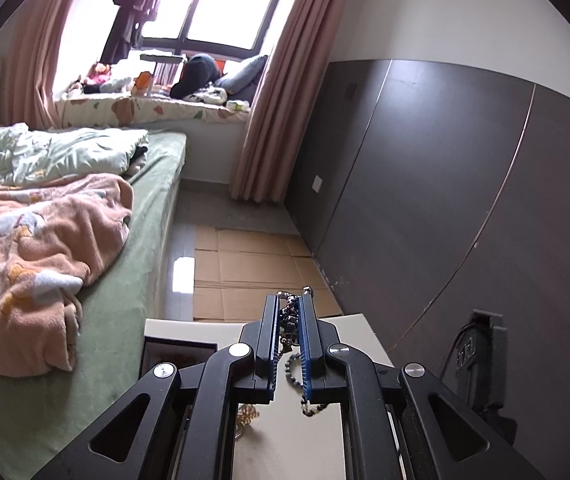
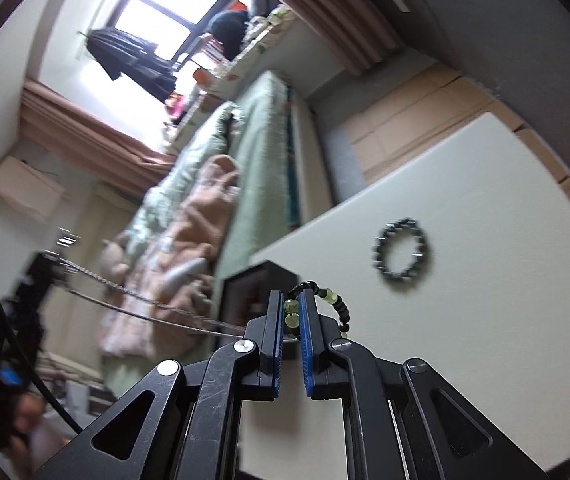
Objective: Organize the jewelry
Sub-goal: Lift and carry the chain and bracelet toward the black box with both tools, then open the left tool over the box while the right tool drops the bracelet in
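Two pieces of jewelry are in our grip at once. Our left gripper (image 1: 289,304), at lower centre of the left wrist view, has its blue pads nearly together on a silver chain (image 1: 291,318), which bunches between the fingers and trails a beaded loop below them. We judge it is pinched high off the surface so the loose end hangs free and does not drag or tangle. Beneath, in the gap at the bottom of the frame, a gold chain (image 1: 247,416) lies on the white tabletop (image 1: 357,328), seemingly waiting its turn.

Our right gripper (image 2: 292,304), at lower centre of the right wrist view, is likewise closed to a narrow gap on a beaded bracelet (image 2: 335,300) of black and pale green beads; a few beads sit between the pads and the rest arcs out to the right. A dark bracelet (image 2: 401,251) lies flat on the tabletop at right of centre, well apart from the gripper. A dark box (image 2: 259,292) sits just behind the fingers, and we take it for the likely destination, though its inside is too dim to read.

The surface is a plain white top beside a bed (image 1: 125,248) with green sheets and a pink blanket (image 1: 37,264) at left. Cardboard (image 1: 253,264) covers the floor ahead, a dark panelled wall (image 1: 445,184) fills the right, and a bright window (image 1: 221,4) with pink curtains sits at the upper centre.
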Demonstrator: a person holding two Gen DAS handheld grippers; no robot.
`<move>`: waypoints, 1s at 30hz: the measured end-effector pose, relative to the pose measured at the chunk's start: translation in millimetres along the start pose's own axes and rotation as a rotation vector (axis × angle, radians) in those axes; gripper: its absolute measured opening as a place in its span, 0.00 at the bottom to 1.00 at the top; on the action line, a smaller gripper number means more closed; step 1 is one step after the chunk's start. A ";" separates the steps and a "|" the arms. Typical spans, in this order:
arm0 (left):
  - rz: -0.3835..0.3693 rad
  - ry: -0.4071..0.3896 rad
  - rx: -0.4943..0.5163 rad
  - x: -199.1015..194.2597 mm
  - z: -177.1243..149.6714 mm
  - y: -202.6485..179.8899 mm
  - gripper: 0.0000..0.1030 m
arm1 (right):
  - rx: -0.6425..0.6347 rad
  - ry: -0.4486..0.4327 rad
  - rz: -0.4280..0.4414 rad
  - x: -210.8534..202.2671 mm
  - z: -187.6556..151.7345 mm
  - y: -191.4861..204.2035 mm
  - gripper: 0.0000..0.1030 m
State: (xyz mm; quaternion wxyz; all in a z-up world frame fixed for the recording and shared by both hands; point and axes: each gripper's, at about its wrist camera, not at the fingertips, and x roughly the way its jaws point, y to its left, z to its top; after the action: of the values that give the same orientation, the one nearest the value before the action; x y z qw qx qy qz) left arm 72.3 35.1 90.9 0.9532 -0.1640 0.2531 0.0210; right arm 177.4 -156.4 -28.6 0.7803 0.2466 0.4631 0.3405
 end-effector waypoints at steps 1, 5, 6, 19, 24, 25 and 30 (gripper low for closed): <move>-0.001 0.003 -0.001 0.7 -0.6 1.2 0.09 | 0.006 0.001 0.025 1.6 -0.5 1.7 0.09; -0.006 0.009 -0.001 0.9 -2.4 2.3 0.09 | 0.011 0.016 0.094 15.6 -5.2 12.1 0.09; -0.009 0.010 -0.002 -0.1 -2.6 3.1 0.09 | 0.013 0.022 0.103 19.4 -6.0 13.2 0.09; -0.014 -0.043 -0.011 -29.9 14.0 18.0 0.09 | 0.094 0.130 0.153 90.6 -21.4 22.9 0.09; 0.001 -0.089 -0.009 -49.6 37.2 21.7 0.09 | 0.077 0.201 0.083 121.1 -35.0 27.1 0.09; 0.005 -0.104 0.000 -54.3 40.8 20.6 0.09 | 0.069 0.211 0.070 124.8 -36.8 28.2 0.09; 0.018 -0.149 0.044 -70.8 54.9 12.0 0.09 | 0.075 0.277 0.022 142.0 -48.3 22.0 0.09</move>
State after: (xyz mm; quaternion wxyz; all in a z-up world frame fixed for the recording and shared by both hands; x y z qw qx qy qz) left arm 35.3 67.3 166.9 0.9726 -0.1388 0.1831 0.0361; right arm 175.9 -31.0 -113.6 0.6952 0.2315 0.5760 0.3624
